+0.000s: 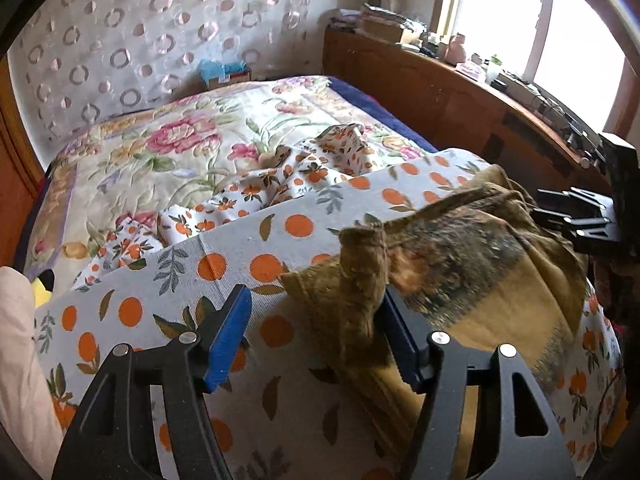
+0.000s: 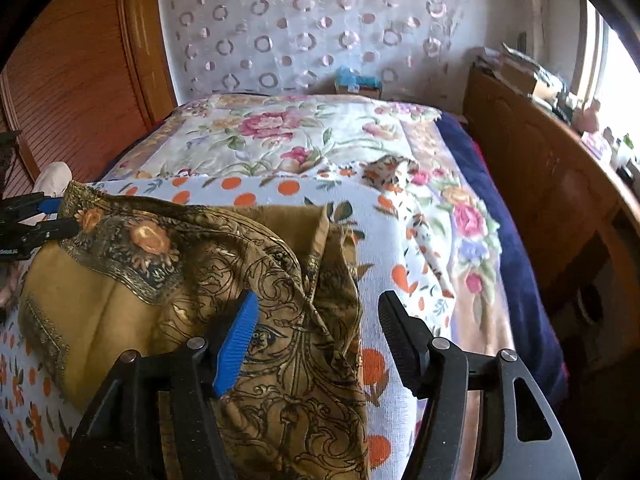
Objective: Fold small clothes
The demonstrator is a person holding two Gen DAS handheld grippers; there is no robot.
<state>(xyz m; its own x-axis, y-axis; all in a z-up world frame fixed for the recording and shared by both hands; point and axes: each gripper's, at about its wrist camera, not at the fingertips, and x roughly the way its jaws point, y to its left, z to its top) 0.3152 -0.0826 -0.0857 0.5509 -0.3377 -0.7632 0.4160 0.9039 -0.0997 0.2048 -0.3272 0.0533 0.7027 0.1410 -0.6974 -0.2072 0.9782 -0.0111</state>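
A mustard-brown garment (image 1: 480,264) with a dark ornate print and a flowered border lies rumpled on a white cloth with orange dots (image 1: 240,272). In the left wrist view my left gripper (image 1: 316,336) stands open. A raised corner of the garment leans against its right finger (image 1: 400,344), and the blue left pad (image 1: 228,336) is clear of it. In the right wrist view my right gripper (image 2: 320,340) is open over the garment (image 2: 160,280), whose printed fold lies loose between the fingers. Each gripper shows at the edge of the other's view: right (image 1: 560,212), left (image 2: 56,216).
The dotted cloth (image 2: 392,240) covers the near part of a bed with a flowered quilt (image 1: 160,152). A crumpled orange-print garment (image 1: 320,160) lies farther back. A wooden headboard shelf (image 1: 460,92) with clutter runs along the right under a window. A blue box (image 1: 224,72) stands by the curtain.
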